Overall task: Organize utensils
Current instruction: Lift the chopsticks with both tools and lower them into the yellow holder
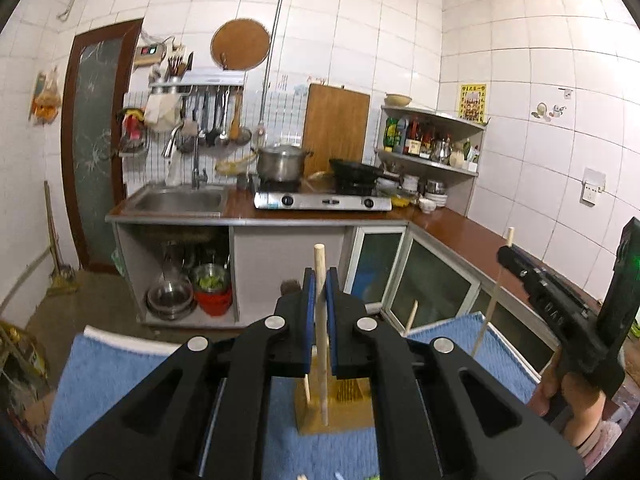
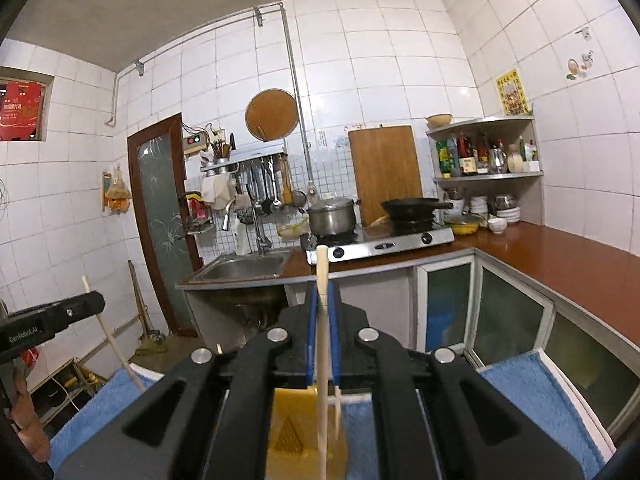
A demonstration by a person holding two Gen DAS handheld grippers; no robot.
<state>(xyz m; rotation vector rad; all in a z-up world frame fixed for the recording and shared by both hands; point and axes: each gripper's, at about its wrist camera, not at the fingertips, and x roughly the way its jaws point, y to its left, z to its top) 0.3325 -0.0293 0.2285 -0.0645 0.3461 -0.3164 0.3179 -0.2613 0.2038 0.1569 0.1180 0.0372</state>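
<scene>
Each tool is clamped on one chopstick: left tool [image 1: 319,300] on its chopstick [image 1: 320,264], right tool [image 2: 322,320] on another [image 2: 322,264]. You hold both above the wooden holder [image 1: 344,412] on the blue towel [image 1: 104,376]; neither is stowed yet.

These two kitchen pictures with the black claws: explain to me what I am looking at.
No robot here: a person carries a hand-held two-finger gripper in each hand, each with a camera looking along its fingers. One picture is from the left gripper, the other from the right gripper. Each is shut on one upright wooden chopstick: the left chopstick and the right chopstick. Below lies a blue towel with a wooden holder on it. The hand holding the right gripper shows in the left view.
</scene>
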